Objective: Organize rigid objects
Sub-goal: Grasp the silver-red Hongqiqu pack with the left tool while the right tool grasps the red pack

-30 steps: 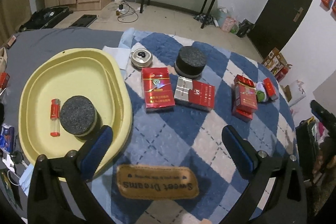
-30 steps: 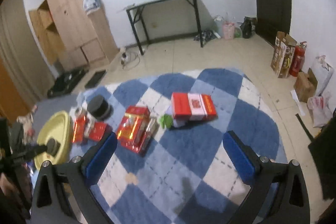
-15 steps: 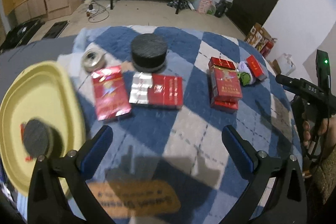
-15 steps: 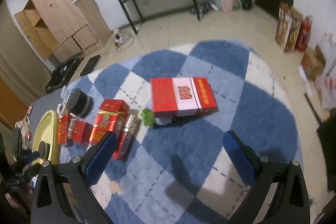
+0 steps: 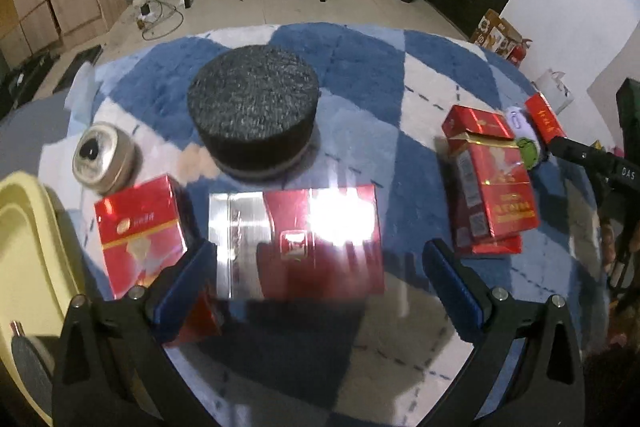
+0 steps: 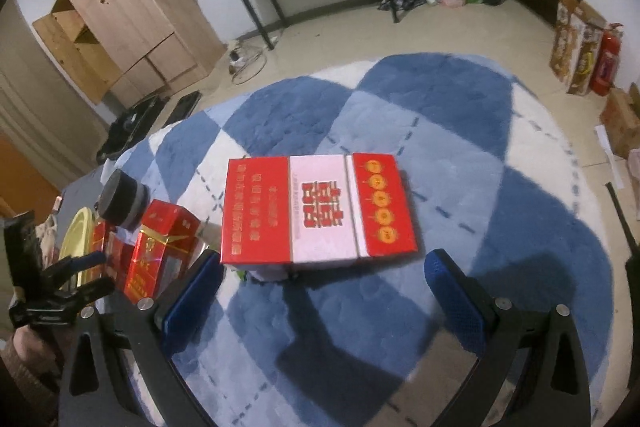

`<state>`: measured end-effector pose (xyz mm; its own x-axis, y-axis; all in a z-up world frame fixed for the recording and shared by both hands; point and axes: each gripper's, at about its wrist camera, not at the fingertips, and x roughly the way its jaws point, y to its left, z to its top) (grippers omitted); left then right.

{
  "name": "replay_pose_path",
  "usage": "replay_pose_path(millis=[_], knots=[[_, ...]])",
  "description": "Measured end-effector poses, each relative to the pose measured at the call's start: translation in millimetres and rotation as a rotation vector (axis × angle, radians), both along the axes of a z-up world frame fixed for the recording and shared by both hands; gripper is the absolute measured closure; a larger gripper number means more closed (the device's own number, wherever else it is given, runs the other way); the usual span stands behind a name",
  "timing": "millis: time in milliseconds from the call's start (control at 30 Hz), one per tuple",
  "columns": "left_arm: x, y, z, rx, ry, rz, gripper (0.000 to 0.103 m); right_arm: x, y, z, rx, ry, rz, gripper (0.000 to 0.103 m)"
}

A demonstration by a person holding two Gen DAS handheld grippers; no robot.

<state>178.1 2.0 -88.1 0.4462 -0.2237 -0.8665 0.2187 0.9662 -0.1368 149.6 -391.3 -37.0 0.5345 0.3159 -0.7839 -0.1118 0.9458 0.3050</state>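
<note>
Hovering over the blue checked blanket [image 5: 360,67], the left tool [image 5: 320,283] is released, jaws spread wide, nothing between them. Landmark: black foam disc [image 5: 254,111]. Just in front of it lies the silver-and-red carton [image 5: 296,243]; a red pack [image 5: 138,239] sits front-left, a small round tin [image 5: 104,157] left (yellow tray [image 5: 28,251] beyond). Right tool [image 6: 320,287] likewise spread, empty, facing the red-and-white box [image 6: 320,209], well right of the disc.
</note>
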Motion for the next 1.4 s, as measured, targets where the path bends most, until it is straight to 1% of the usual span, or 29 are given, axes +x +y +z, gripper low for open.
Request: replay_pose_path(millis=[67, 133, 267, 333, 400, 467, 533, 567, 633, 667, 733, 767, 800, 833, 900, 933, 1000, 1033, 1067, 1100, 1200, 1233, 1333, 1400], knots=[[3, -1, 0, -0.001, -0.008, 0.013, 0.0, 7, 1, -6, -0.023, 0.002, 0.007, 0.0], [3, -1, 0, -0.013, -0.008, 0.032, 0.0, 13, -1, -11, -0.023, 0.012, 0.001, 0.0], [-6, -4, 3, -0.058, -0.005, 0.037, 0.001, 21, -3, -11, 0.008, 0.002, -0.009, 0.0], [-11, -10, 4, -0.056, -0.004, 0.025, 0.001, 22, -6, -12, 0.026, 0.006, -0.019, 0.001], [-14, -15, 1, -0.028, -0.011, 0.027, 0.001, 22, -7, -14, 0.03, 0.015, -0.035, 0.008], [-13, -16, 0, -0.006, -0.023, 0.036, 0.005, 22, -8, -15, 0.021, 0.01, -0.046, 0.012], [-12, -14, 3, 0.007, -0.038, 0.05, 0.016, 21, -10, -15, 0.037, 0.011, -0.052, 0.013], [-10, -11, 5, 0.005, -0.039, 0.056, 0.018, 21, -11, -15, 0.043, 0.012, -0.058, 0.013], [-4, -6, 4, 0.039, -0.028, 0.045, 0.018, 21, -11, -15, 0.041, 0.015, -0.063, 0.013], [-1, -4, 3, 0.053, -0.028, 0.035, 0.017, 20, -10, -15, 0.033, 0.015, -0.061, 0.013], [4, -2, 0, 0.099, -0.013, 0.014, 0.008, 20, -8, -14, 0.022, 0.011, -0.06, 0.013], [8, 0, -5, 0.116, 0.016, 0.009, 0.008, 20, -8, -15, 0.018, 0.011, -0.06, 0.012], [12, 3, -13, 0.101, 0.063, 0.0, 0.008, 20, -8, -15, 0.019, 0.01, -0.06, 0.012], [14, 5, -17, 0.089, 0.084, -0.007, 0.008, 20, -8, -15, 0.023, 0.01, -0.062, 0.012], [11, 4, -17, 0.095, 0.049, -0.025, 0.008, 21, -10, -16, 0.034, 0.01, -0.061, 0.012], [11, 3, -18, 0.101, 0.046, -0.019, 0.008, 21, -11, -16, 0.039, 0.009, -0.06, 0.012], [8, 2, -18, 0.069, 0.025, 0.003, 0.011, 21, -11, -16, 0.042, 0.008, -0.06, 0.012], [7, 1, -19, 0.057, 0.024, 0.014, 0.015, 21, -11, -16, 0.043, 0.007, -0.062, 0.012], [6, 0, -20, 0.054, 0.031, 0.029, 0.015, 21, -12, -16, 0.044, 0.006, -0.065, 0.013], [5, 0, -19, 0.05, 0.02, 0.04, 0.015, 21, -12, -16, 0.044, 0.005, -0.067, 0.013], [-4, 1, -10, 0.002, 0.014, 0.051, 0.015, 19, -12, -12, 0.041, -0.002, -0.07, 0.013], [-8, 0, -5, 0.004, 0.005, 0.052, 0.015, 18, -12, -9, 0.03, -0.009, -0.071, 0.013], [-20, 4, 17, 0.015, -0.027, 0.058, 0.015, 10, -14, 4, -0.022, -0.041, -0.086, 0.013], [-31, 11, 39, 0.007, -0.067, 0.072, 0.015, 2, -14, 17, -0.081, -0.08, -0.096, 0.013]])
